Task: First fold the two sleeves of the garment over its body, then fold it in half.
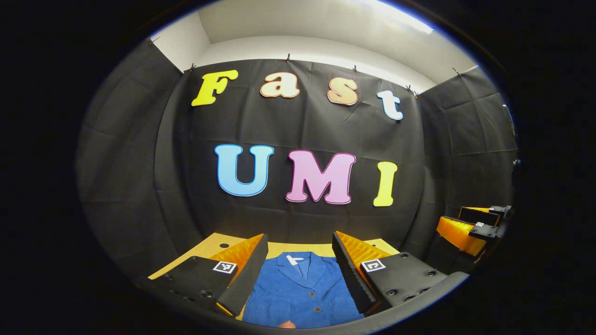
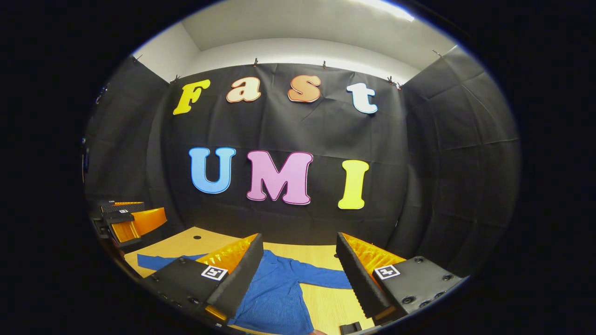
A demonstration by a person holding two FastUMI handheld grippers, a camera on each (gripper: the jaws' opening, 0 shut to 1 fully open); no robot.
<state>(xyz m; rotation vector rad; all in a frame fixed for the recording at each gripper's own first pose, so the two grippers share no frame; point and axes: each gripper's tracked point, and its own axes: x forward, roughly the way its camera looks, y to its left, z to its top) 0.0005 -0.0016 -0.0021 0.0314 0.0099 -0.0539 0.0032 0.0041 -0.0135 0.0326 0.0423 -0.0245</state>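
Left gripper view: left gripper point(image 1: 299, 260) hangs with fingers wide apart, gripping nothing; between them lies the blue garment point(image 1: 302, 293), textured weave, buttoned front, collar pointing toward the wall, flat on the wooden table point(image 1: 212, 244).
Right gripper view: right gripper point(image 2: 298, 267) likewise spread and empty; one sleeve point(image 2: 326, 278) stretches sideways across the tabletop.

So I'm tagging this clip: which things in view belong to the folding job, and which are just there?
Job:
blue shirt, lying flat, sleeves spread
left tongs, open
right tongs, open

Just there:
wooden table
small black item at its near edge
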